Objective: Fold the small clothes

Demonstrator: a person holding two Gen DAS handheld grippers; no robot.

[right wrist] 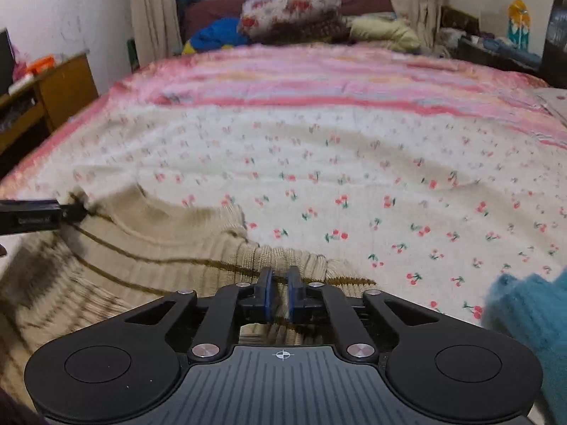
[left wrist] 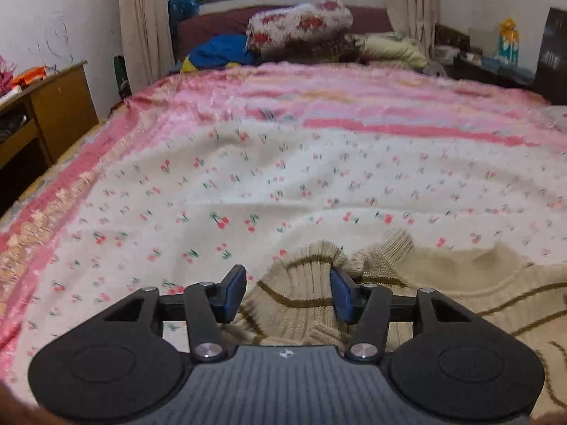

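A cream knit sweater (left wrist: 443, 283) with thin brown stripes lies on a white cherry-print cloth (left wrist: 283, 184) on the bed. My left gripper (left wrist: 287, 292) is open, its blue pads on either side of a bunched ribbed part of the sweater. In the right wrist view the sweater (right wrist: 141, 248) spreads to the left, round collar up. My right gripper (right wrist: 279, 292) is shut on a ribbed fold of the sweater. The left gripper's tip (right wrist: 71, 210) shows at the sweater's far left edge.
A pink striped blanket (left wrist: 319, 99) covers the bed beyond the cloth. Pillows and bedding (left wrist: 301, 28) are piled at the head. A wooden desk (left wrist: 46, 106) stands left. A teal fuzzy garment (right wrist: 531, 311) lies at the right. Dark furniture (left wrist: 553, 56) stands far right.
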